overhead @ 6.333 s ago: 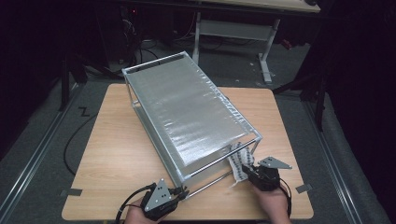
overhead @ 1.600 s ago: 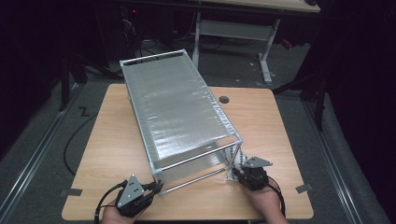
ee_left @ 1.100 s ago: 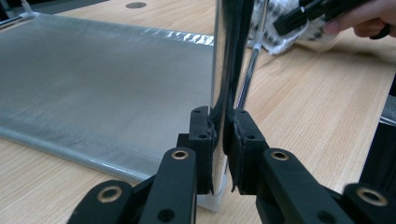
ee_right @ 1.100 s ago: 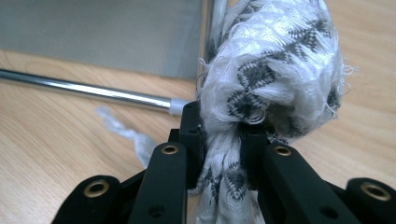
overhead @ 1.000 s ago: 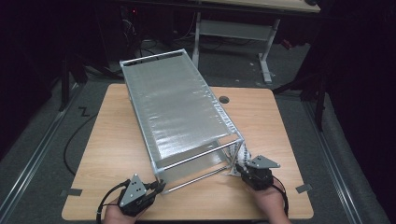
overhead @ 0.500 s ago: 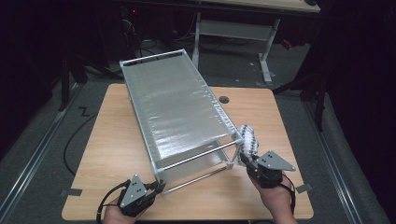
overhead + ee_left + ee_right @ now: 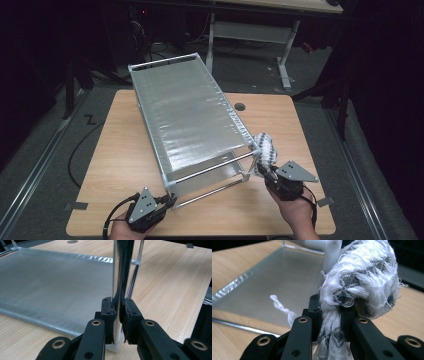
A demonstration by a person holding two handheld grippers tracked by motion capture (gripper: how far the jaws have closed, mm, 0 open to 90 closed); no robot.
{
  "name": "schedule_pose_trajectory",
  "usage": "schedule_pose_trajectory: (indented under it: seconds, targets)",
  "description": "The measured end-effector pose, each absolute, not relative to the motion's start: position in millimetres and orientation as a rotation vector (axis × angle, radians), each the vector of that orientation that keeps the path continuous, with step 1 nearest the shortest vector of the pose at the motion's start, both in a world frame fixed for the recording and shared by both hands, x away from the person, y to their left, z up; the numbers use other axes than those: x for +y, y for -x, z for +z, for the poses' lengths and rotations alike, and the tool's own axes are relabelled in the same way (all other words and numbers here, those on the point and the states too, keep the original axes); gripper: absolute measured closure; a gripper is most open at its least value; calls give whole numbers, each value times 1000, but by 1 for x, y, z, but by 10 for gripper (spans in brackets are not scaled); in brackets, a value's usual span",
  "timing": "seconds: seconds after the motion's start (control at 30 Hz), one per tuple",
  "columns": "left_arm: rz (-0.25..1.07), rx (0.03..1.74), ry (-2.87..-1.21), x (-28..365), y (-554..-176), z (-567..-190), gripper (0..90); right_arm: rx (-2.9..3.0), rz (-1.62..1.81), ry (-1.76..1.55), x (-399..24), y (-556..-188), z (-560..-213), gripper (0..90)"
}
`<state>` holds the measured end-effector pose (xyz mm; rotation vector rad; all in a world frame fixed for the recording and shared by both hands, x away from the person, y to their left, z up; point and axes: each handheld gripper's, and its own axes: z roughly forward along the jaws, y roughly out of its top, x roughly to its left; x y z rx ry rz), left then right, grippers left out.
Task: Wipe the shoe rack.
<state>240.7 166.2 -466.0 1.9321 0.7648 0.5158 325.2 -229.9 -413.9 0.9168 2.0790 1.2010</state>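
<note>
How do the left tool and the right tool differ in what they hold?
The left tool clamps a rigid, shiny metal post of the rack; the right tool clamps a soft, white-and-grey woven cloth. The post stands upright on the table; the cloth is bunched above the right tool. Both tools are shut.

A white cloth (image 7: 362, 282) with grey woven zigzags, a silver-grey rack (image 7: 190, 115), a light wood-grain table (image 7: 280, 125).
</note>
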Motion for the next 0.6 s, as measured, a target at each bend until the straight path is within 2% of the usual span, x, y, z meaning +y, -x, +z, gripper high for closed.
schedule_pose_trajectory:
  seconds: [0.6]
  targets:
    - [514, 766, -1936, 166, -241, -465, 804, 2372, 1031, -1092, -227, -339, -485, 770]
